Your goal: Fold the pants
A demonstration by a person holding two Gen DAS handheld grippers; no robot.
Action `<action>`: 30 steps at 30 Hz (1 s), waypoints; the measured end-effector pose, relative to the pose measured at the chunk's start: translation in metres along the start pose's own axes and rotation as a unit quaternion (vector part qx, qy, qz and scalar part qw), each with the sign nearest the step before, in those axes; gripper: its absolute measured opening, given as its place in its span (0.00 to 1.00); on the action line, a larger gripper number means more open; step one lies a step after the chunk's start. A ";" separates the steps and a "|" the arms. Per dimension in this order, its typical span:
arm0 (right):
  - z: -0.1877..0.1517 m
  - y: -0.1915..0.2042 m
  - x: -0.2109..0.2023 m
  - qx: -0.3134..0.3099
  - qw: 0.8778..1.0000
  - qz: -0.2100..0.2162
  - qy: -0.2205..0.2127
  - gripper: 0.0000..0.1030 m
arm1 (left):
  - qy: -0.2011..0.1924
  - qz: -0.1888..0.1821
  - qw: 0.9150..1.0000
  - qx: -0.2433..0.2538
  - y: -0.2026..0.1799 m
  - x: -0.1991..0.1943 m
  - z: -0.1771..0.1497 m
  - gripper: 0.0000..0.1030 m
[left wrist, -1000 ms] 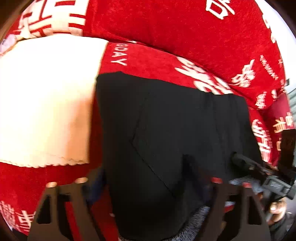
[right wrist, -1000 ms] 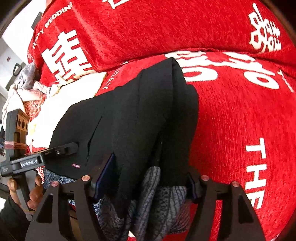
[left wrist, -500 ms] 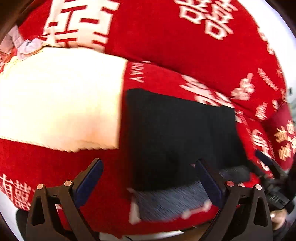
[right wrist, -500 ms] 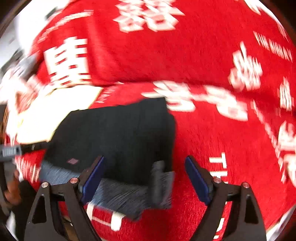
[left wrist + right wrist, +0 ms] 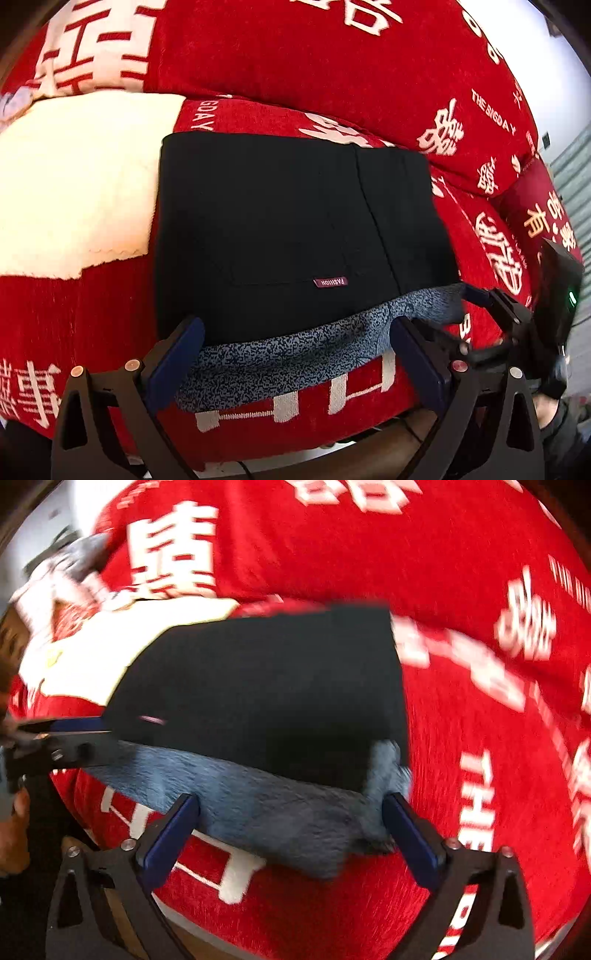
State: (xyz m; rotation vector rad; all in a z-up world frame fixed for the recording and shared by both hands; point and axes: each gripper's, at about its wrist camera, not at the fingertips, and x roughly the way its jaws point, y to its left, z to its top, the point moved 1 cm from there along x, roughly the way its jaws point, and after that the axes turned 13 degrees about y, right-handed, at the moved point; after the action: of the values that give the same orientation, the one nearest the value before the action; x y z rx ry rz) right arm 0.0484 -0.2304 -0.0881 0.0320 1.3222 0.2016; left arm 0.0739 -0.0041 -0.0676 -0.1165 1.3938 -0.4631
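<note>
The black pants (image 5: 288, 229) lie folded into a flat rectangle on the red sofa seat, with their grey speckled lining (image 5: 295, 354) showing along the near edge. They also show in the right wrist view (image 5: 266, 694), blurred. My left gripper (image 5: 295, 354) is open and empty, just in front of the near edge. My right gripper (image 5: 291, 827) is open and empty, at the pants' near right corner. The right gripper also shows at the right of the left wrist view (image 5: 491, 306), and the left gripper at the left of the right wrist view (image 5: 66, 738).
The red sofa (image 5: 332, 55) with white characters has a back cushion behind the pants. A cream cloth (image 5: 74, 177) lies on the seat left of the pants. Crumpled clothes (image 5: 62, 565) sit at the far left. The seat's front edge (image 5: 295, 435) is just below the grippers.
Both grippers have let go of the pants and opened. The pants dropped flat onto the seat, and both grippers have drawn back toward the front edge.
</note>
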 end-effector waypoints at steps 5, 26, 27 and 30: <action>0.001 -0.017 -0.038 0.034 0.998 0.021 -0.053 0.99 | 0.004 0.003 1.000 0.015 -0.009 -0.014 0.007 0.97; 0.146 -0.001 0.043 -0.059 0.996 0.048 0.040 0.99 | 0.083 0.137 0.980 -0.116 0.078 0.050 0.152 1.00; 0.148 -0.001 0.046 -0.059 0.996 0.046 0.045 1.00 | 0.085 0.135 0.980 -0.117 0.079 0.053 0.153 1.00; 0.150 -0.001 0.053 -0.061 0.996 0.041 0.052 1.00 | 0.087 0.140 0.980 -0.114 0.078 0.060 0.156 1.00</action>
State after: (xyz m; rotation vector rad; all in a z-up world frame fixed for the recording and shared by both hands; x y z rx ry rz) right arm 0.2051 -0.2090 -0.1019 -0.0288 1.4101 0.3574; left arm 0.2491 0.0140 -0.1203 -0.0652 1.6036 -0.0784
